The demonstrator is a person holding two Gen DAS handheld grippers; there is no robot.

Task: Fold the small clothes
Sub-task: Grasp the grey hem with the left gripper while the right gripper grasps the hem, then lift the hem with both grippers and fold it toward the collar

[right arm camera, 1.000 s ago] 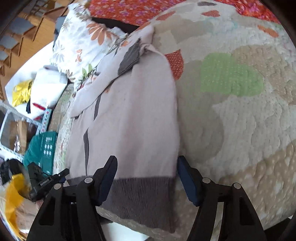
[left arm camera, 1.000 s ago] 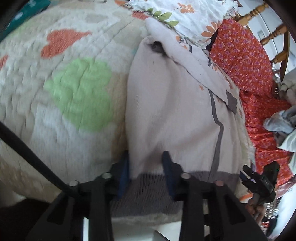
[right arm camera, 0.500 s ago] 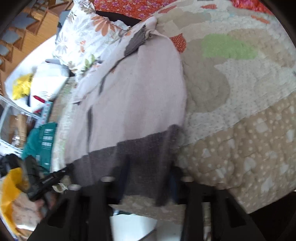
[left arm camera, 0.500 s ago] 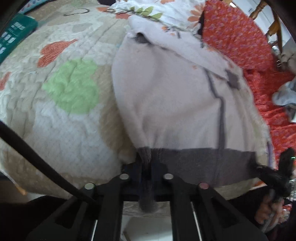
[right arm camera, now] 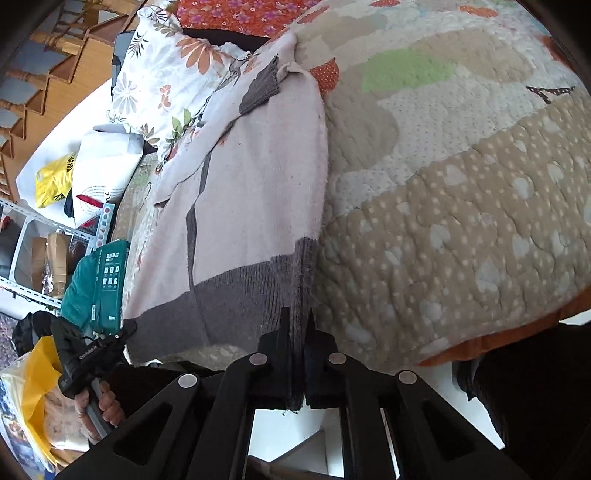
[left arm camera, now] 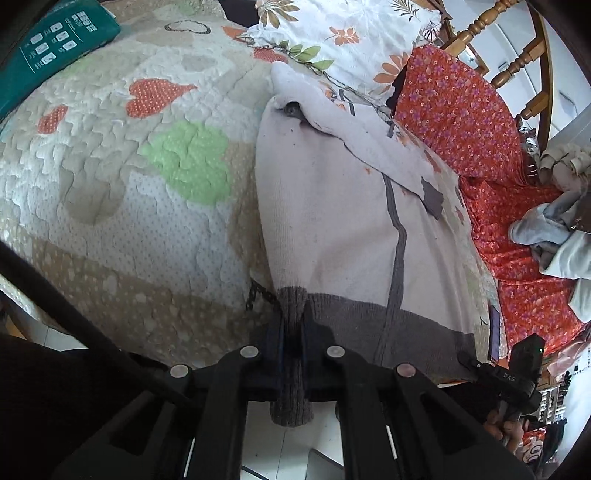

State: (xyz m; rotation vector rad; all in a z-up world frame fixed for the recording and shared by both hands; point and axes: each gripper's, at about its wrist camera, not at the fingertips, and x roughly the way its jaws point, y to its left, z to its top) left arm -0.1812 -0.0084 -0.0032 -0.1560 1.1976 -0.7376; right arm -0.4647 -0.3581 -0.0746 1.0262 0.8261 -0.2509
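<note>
Left wrist view cuts off the near end of the grey hem band [left arm camera: 291, 398], which droops past the bed edge between the arms of the left gripper [left arm camera: 291, 332]; its jaws are clenched on that bunched left corner of the pale sweater [left arm camera: 332, 221]. Further left lie the heart-patterned quilt [left arm camera: 129, 184] and, at the far left edge, a teal box [left arm camera: 48, 48], partly out of frame. To the right of the sweater, its folded sleeve covers part of the body, then come a floral pillow [left arm camera: 332, 33], red flowered fabric [left arm camera: 461, 110] and a pile of pale clothes [left arm camera: 554, 236], cropped by the rim.

Right wrist view shows the right gripper [right arm camera: 297, 332] with jaws pinched on the hem's other corner; the fingertips are buried in knit. Yellow bags [right arm camera: 33, 387] sit at the near left.
</note>
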